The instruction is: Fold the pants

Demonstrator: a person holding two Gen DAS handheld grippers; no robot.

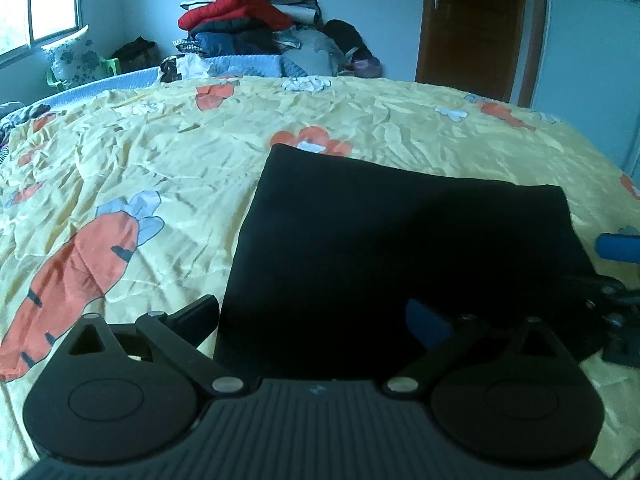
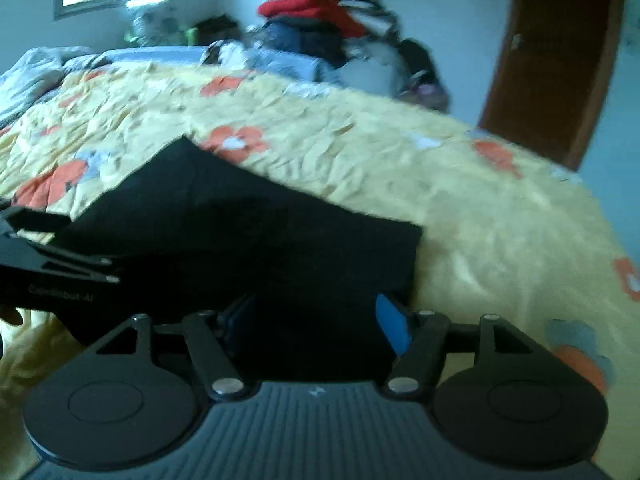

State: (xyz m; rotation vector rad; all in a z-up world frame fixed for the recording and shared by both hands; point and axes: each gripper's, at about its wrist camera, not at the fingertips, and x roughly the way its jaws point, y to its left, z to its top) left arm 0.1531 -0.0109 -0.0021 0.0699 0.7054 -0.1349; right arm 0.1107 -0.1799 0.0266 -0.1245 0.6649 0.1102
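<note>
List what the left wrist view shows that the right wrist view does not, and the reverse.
Only the left wrist view shows the large carrot print on the yellow bedsheet, and the left gripper open, straddling the near left edge of the folded black pants.

Only the right wrist view shows the rumpled pale bedding at the bed's far left, and the right gripper open at the pants' near right corner.

Both show the pants lying flat, the clothes pile, the window and the brown door.

Folded black pants (image 2: 248, 232) on yellow bedspread (image 2: 460, 200) (blurred, seemingly flat)
</note>
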